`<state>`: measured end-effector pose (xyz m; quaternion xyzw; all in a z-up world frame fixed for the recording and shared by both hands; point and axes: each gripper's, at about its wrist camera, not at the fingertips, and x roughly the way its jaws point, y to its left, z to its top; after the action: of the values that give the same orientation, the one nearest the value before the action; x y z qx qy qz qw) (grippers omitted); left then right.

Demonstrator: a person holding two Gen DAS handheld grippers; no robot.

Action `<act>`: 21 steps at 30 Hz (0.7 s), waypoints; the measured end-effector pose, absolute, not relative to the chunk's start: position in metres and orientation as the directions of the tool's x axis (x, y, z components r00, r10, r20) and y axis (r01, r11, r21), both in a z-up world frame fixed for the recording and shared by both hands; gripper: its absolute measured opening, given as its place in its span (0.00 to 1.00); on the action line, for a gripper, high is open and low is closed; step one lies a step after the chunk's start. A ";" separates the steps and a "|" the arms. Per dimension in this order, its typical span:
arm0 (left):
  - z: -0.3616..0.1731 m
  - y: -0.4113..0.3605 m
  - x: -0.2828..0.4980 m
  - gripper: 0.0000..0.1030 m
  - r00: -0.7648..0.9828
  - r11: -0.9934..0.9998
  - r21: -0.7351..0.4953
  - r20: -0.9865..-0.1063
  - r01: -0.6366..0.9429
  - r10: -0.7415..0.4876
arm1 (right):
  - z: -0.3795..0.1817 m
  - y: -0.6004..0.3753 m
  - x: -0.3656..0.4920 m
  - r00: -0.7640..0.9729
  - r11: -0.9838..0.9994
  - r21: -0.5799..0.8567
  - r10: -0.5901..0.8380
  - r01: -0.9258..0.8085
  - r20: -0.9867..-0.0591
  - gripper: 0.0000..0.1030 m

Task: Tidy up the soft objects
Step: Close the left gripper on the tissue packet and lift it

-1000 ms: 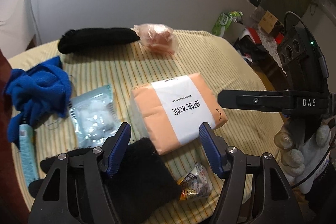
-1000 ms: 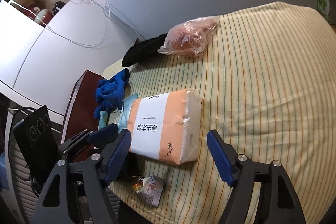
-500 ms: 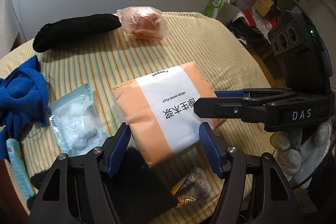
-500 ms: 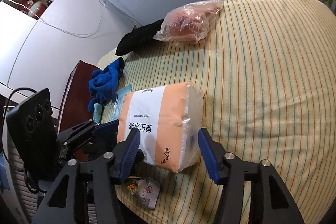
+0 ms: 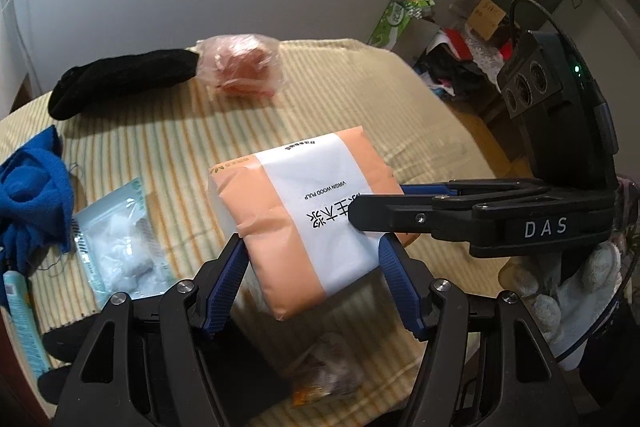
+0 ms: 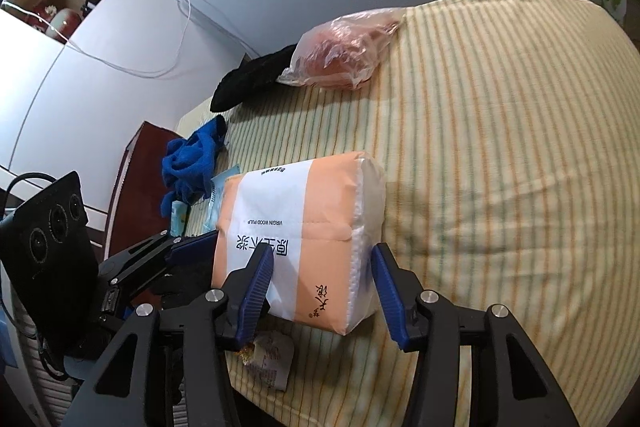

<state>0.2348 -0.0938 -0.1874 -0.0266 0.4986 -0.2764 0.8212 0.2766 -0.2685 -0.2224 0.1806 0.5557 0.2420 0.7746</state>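
My right claw (image 6: 318, 275) has just been closing, and the pack (image 5: 304, 203) of tissues is between its jaws. One pad lies on the printed face and the other is at the white side. It looks clamped on the pack, but at this angle I cannot be sure that the side pad really presses.

My left claw (image 5: 312, 267) has its jaws wide apart and holds nothing. The near corner of the pack is in front of it. The pack is at the near part of the striped cloth (image 6: 500, 147), and its corner is over a black rag (image 5: 248, 359) and a small packet (image 5: 324, 367).

I think the main risk is the grip itself. I hold only one end, so the long free end can hang down and turn the pack out of the pads when I lift. The wrapper is smooth and the tissues inside give way, so the pads may slide, or they may catch only the film.

If I squeeze harder, the pack will be crushed. If I bring the left claw in to help, the two claws are already near and may hit each other. A low carry could also drag the rag or the packet off the edge.
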 end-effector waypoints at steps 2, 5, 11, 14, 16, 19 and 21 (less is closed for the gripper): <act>-0.183 -0.099 0.232 0.64 0.359 0.841 -0.316 -0.796 0.439 -0.487 | -0.218 -0.273 0.273 0.276 0.820 0.545 0.572 -0.172 -0.773 0.46; -0.173 -0.101 0.226 0.64 0.372 0.836 -0.321 -0.783 0.446 -0.499 | -0.208 -0.280 0.265 0.295 0.824 0.537 0.566 -0.179 -0.770 0.46; -0.147 -0.085 0.206 0.64 0.436 0.842 -0.302 -0.748 0.447 -0.500 | -0.177 -0.272 0.249 0.327 0.821 0.526 0.571 -0.222 -0.753 0.46; -0.130 -0.065 0.192 0.64 0.483 0.854 -0.293 -0.725 0.430 -0.491 | -0.157 -0.254 0.239 0.334 0.812 0.519 0.583 -0.267 -0.741 0.46; -0.121 -0.048 0.183 0.64 0.512 0.863 -0.290 -0.710 0.413 -0.483 | -0.147 -0.242 0.234 0.335 0.806 0.513 0.591 -0.296 -0.734 0.46; -0.108 -0.018 0.170 0.64 0.554 0.880 -0.284 -0.691 0.382 -0.464 | -0.129 -0.214 0.225 0.328 0.790 0.497 0.605 -0.358 -0.725 0.46; -0.101 0.002 0.161 0.64 0.583 0.893 -0.273 -0.682 0.357 -0.441 | -0.119 -0.192 0.221 0.315 0.774 0.492 0.619 -0.398 -0.719 0.46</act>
<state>0.1608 0.0021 -0.1011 -0.0529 0.3973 -0.2249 0.8881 0.2207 -0.1919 -0.1188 0.1125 0.4923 0.3165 0.8030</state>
